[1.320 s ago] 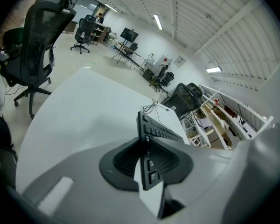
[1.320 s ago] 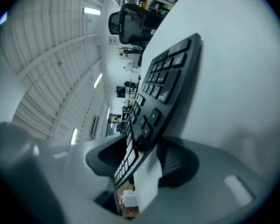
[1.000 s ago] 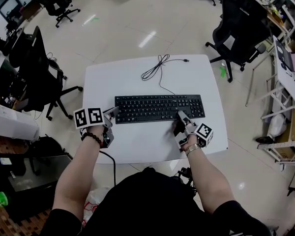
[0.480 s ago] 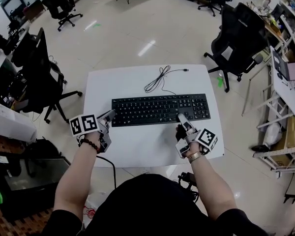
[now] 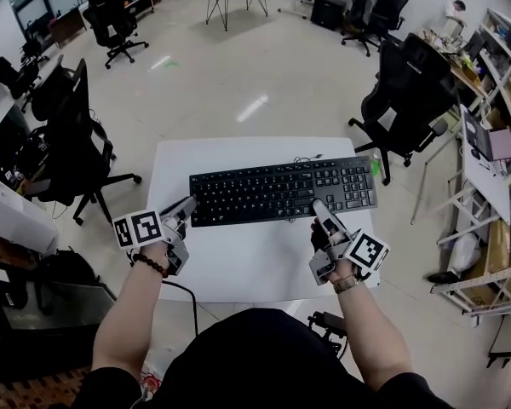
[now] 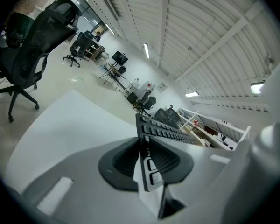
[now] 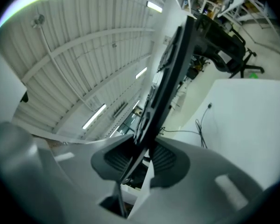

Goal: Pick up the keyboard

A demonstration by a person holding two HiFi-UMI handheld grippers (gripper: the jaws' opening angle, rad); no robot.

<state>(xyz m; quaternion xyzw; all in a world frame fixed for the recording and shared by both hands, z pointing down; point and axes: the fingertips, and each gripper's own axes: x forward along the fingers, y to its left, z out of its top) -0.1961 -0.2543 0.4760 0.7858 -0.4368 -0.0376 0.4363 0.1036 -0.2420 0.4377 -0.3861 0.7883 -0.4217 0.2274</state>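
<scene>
The black keyboard [image 5: 281, 190] hangs above the white table [image 5: 238, 262], held at its near edge by both grippers. My left gripper [image 5: 190, 204] is shut on its near left corner. In the left gripper view the pads pinch the keyboard's edge [image 6: 163, 127] at the left gripper [image 6: 147, 160]. My right gripper [image 5: 318, 204] is shut on the near edge, right of the middle. The right gripper view shows the keyboard [image 7: 170, 73] edge-on, rising from between the pads of the right gripper [image 7: 140, 160]. Its black cable [image 7: 200, 120] trails down onto the table.
A black office chair [image 5: 68, 135] stands left of the table and another [image 5: 404, 92] at the far right. Shelving with clutter [image 5: 494, 169] lines the right side. More chairs and desks stand across the pale floor [image 5: 238, 66].
Both grippers have risen with the keyboard, which has left the table and now looks larger and nearer. The cable's loop on the table is now mostly hidden behind it.
</scene>
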